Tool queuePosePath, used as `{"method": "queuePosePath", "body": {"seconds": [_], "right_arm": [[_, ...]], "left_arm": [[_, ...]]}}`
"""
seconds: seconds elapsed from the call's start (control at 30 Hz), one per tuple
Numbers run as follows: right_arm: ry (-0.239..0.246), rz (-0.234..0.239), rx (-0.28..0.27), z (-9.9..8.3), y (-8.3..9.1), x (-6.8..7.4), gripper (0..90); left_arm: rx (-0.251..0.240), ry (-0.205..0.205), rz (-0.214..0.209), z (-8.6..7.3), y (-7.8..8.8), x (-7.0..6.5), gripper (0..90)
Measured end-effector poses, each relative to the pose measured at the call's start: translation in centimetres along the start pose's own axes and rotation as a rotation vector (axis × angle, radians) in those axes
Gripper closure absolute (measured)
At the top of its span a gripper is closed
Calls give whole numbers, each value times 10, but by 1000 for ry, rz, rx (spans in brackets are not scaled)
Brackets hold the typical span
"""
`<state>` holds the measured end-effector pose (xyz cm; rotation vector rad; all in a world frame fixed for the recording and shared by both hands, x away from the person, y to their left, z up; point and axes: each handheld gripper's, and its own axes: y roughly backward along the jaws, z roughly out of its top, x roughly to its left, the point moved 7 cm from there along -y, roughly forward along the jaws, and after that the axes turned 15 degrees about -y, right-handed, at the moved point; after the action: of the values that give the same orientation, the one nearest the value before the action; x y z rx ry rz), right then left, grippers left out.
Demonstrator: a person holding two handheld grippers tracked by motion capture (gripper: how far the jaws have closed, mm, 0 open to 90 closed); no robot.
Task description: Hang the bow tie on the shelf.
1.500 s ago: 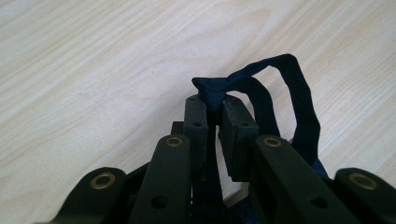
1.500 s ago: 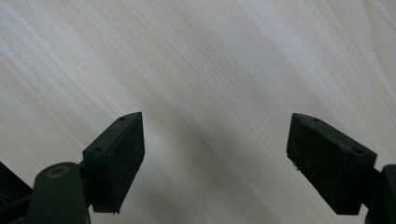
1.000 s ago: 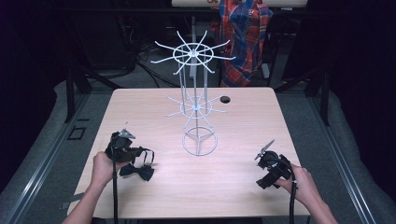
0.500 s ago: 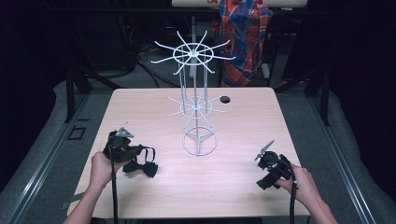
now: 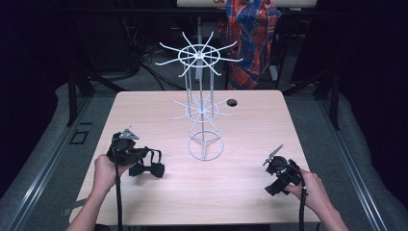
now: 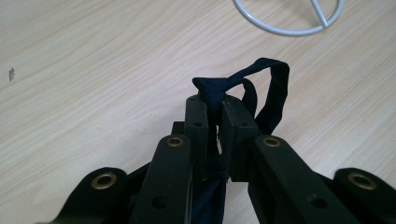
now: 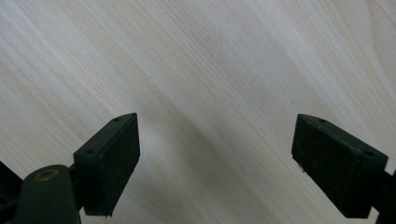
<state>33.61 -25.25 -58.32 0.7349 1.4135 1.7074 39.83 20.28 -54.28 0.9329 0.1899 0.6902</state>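
A dark navy bow tie (image 5: 150,168) with its strap loop hangs low over the wooden table (image 5: 250,120) at the front left. My left gripper (image 5: 142,156) is shut on it. In the left gripper view the pads pinch the knot of the bow tie (image 6: 212,88), my left gripper (image 6: 214,105) pointing toward the ring base (image 6: 289,18) of a white wire stand (image 5: 202,110). At the front right, my right gripper (image 5: 272,185) is held low over bare wood. Its jaws have just been opening, and my right gripper (image 7: 217,163) stands open with nothing between them.
The wire stand rises from the table's middle, with two tiers of radiating hook arms. A round cable hole (image 5: 232,102) lies behind it. A plaid cloth (image 5: 252,33) hangs beyond the far edge. Dark floor and rails surround the table.
My left gripper has drifted slightly to the right and away from me with the bow tie. The right hand has stayed in place.
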Motion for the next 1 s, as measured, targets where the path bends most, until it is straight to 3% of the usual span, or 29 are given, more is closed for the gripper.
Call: {"method": "queuePosePath", "body": {"seconds": [0.27, 0.37, 0.63, 1.0], "right_arm": [[-12, 12, -18, 0, -1, 0, 150], [0, 3, -8, -1, 1, -1, 150], [4, 10, -9, -1, 1, 0, 148], [-6, 32, -27, -1, 2, 1, 128]], "left_arm": [[-27, -20, 4, 11, 5, -3, 821], [-68, -34, 5, 23, 11, -8, 821], [-90, -71, -9, 35, 13, -16, 821], [-140, -74, 13, 48, 23, -12, 821]]}}
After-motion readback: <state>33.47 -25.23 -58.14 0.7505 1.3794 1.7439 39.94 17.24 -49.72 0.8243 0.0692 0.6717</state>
